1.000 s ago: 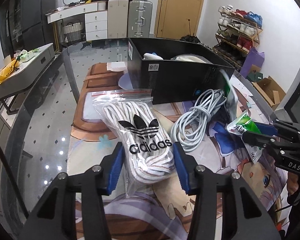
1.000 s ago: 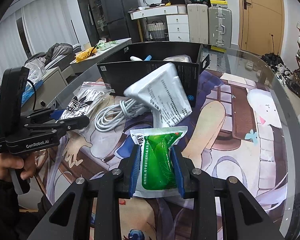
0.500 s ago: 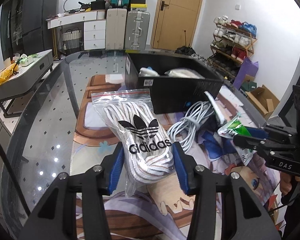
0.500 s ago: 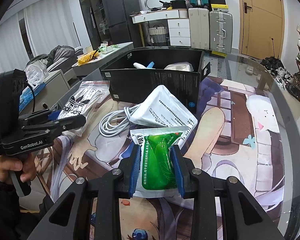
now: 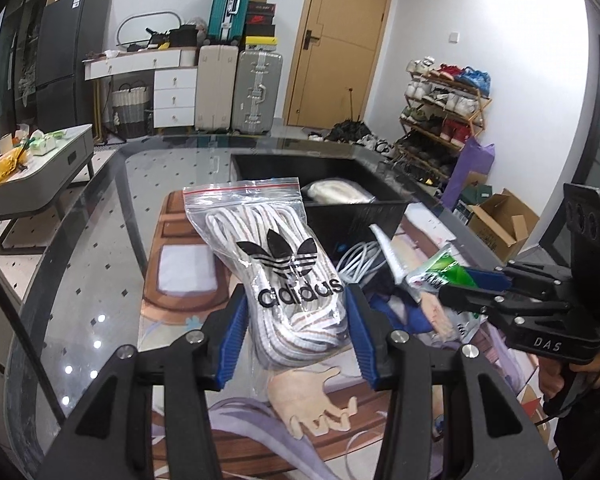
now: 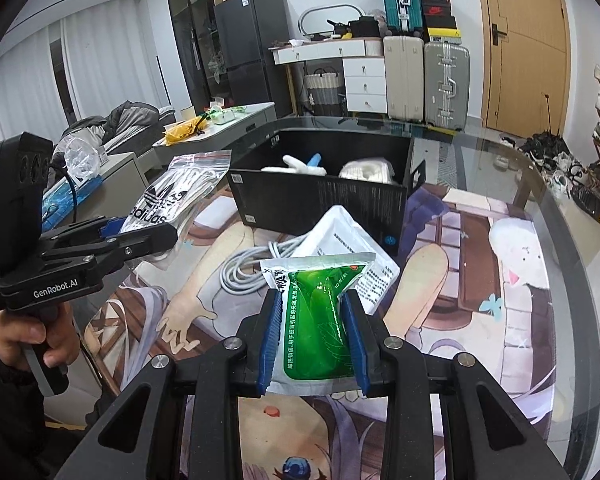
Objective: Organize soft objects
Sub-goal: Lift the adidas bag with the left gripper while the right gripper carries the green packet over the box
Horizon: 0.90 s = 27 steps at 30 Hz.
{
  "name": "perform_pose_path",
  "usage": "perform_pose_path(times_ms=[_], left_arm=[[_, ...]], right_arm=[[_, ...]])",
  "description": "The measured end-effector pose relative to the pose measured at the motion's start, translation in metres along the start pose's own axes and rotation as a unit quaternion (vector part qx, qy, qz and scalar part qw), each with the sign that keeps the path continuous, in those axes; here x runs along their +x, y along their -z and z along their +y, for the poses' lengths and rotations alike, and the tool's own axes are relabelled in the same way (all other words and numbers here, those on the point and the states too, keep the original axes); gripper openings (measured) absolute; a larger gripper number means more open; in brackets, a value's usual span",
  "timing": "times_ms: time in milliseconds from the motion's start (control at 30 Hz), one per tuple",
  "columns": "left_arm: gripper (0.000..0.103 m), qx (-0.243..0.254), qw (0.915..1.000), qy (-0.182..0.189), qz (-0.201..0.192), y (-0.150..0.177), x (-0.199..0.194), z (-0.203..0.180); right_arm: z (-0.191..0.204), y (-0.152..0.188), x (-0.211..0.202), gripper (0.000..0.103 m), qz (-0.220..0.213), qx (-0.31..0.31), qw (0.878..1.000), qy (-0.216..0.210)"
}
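While the left claw grips the zip bag of laces and the right claw pinches the green sachet, both held clear above the bench, each should travel level over the black box rim, then release low inside, beside the white items already there.

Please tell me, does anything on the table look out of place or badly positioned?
Yes. A white flat pouch leans tilted against the black box, resting on the coiled grey cable instead of lying inside the box. Nothing looks spilled or damaged.
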<state>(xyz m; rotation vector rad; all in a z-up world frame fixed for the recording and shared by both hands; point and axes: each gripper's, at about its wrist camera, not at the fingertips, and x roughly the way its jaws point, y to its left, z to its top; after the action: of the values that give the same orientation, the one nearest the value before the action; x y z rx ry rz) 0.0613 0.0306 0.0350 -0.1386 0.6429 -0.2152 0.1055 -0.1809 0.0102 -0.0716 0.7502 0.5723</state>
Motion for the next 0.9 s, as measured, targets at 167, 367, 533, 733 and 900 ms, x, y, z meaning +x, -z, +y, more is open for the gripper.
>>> perform_pose_path(times_ms=[167,367,533,733,900], left_arm=[[0.046,0.006,0.9999,0.009,-0.011,-0.010,-0.001,-0.003],[0.047,0.013,0.9996,0.018,-0.015,-0.021,0.005,-0.006],[0.047,0.017,0.9993,0.026,-0.019,-0.029,0.007,-0.009],[0.047,0.017,0.9989,0.034,-0.027,-0.040,0.010,-0.012],[0.047,0.018,0.9986,0.036,-0.034,-0.050,0.015,-0.012]], right_arm=[[0.000,-0.004,-0.004,0.031,-0.008,0.000,1.000,0.001],[-0.002,-0.011,-0.005,0.031,-0.017,0.005,1.000,0.005],[-0.006,-0.020,-0.007,0.031,-0.030,0.011,0.999,0.008],[-0.008,-0.034,-0.007,0.031,-0.044,0.014,0.999,0.011],[-0.012,-0.047,-0.007,0.031,-0.054,0.017,0.998,0.014]])
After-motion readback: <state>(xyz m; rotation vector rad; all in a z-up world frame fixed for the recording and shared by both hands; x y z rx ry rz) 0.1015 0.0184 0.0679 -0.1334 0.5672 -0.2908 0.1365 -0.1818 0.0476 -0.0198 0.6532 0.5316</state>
